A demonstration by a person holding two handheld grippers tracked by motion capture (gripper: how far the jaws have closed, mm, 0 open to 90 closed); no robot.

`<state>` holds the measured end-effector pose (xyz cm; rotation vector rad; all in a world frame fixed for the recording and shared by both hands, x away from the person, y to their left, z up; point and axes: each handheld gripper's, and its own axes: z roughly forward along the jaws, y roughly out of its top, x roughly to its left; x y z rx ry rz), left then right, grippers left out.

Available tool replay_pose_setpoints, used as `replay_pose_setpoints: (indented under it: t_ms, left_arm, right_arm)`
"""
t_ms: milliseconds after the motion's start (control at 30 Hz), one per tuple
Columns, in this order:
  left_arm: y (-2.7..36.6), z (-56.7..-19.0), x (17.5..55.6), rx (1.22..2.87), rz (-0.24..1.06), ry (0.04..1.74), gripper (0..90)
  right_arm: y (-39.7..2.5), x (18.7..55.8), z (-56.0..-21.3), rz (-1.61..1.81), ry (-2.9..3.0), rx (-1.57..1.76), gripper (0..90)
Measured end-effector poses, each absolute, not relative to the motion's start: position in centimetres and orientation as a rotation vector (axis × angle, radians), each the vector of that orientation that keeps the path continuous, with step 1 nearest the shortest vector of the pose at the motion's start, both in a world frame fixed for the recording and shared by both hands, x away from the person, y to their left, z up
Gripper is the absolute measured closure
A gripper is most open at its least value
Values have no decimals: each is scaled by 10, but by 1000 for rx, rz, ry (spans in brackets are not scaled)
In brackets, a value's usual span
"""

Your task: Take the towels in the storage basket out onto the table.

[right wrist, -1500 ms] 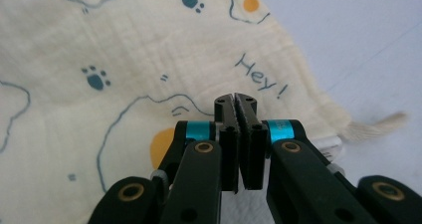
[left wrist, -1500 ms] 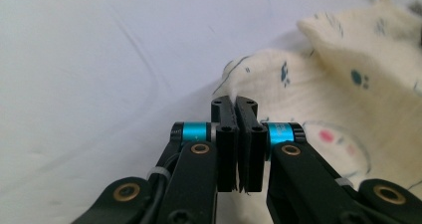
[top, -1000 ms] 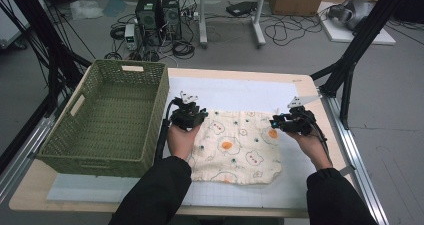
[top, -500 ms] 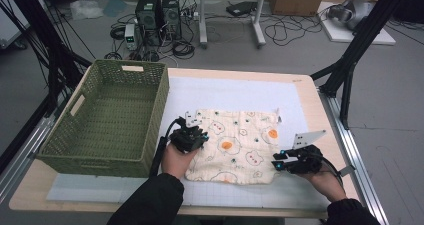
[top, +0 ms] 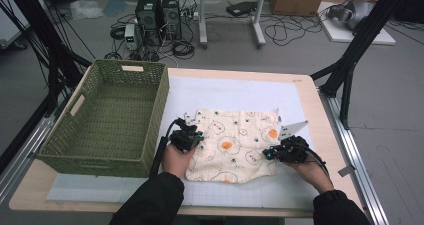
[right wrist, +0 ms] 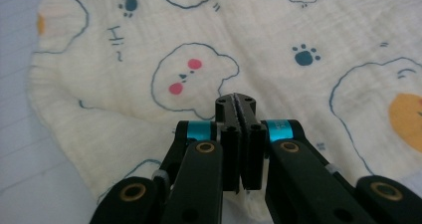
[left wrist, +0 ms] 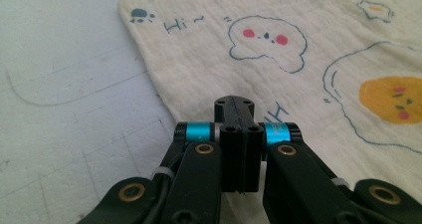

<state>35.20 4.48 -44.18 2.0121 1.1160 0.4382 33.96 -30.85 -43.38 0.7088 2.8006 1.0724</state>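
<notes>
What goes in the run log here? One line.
left gripper: shut, at cloth left edge | right gripper: shut, over right edge | basket: left

I see a pale wooden worktop (top: 320, 116) with a white gridded mat (top: 235, 92) covering most of it. On the mat lies a cream cloth (top: 235, 142) printed with eggs and paw marks, spread flat between my two hand-held grippers: the left hand-held gripper (top: 187, 135) sits at its left edge, the right hand-held gripper (top: 280, 150) at its right edge. A green woven basket (top: 107, 117) stands just left of the left one.
</notes>
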Motion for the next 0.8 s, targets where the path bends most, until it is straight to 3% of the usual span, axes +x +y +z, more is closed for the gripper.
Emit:
replay_pose_setpoints:
  t_ms: [133,567,800]
  left_arm:
    - [48,-432,343,1992,440,1067,846]
    - [62,-420,298,2002,411,951,786]
    - [62,-425,284,2044,382,925,740]
  right_arm:
    - [-312,335,-429,1093,2763,713,793]
    - [-332,266,-408,1290,2683,535,785]
    - [-324,273,-431,1179,2768,563,730]
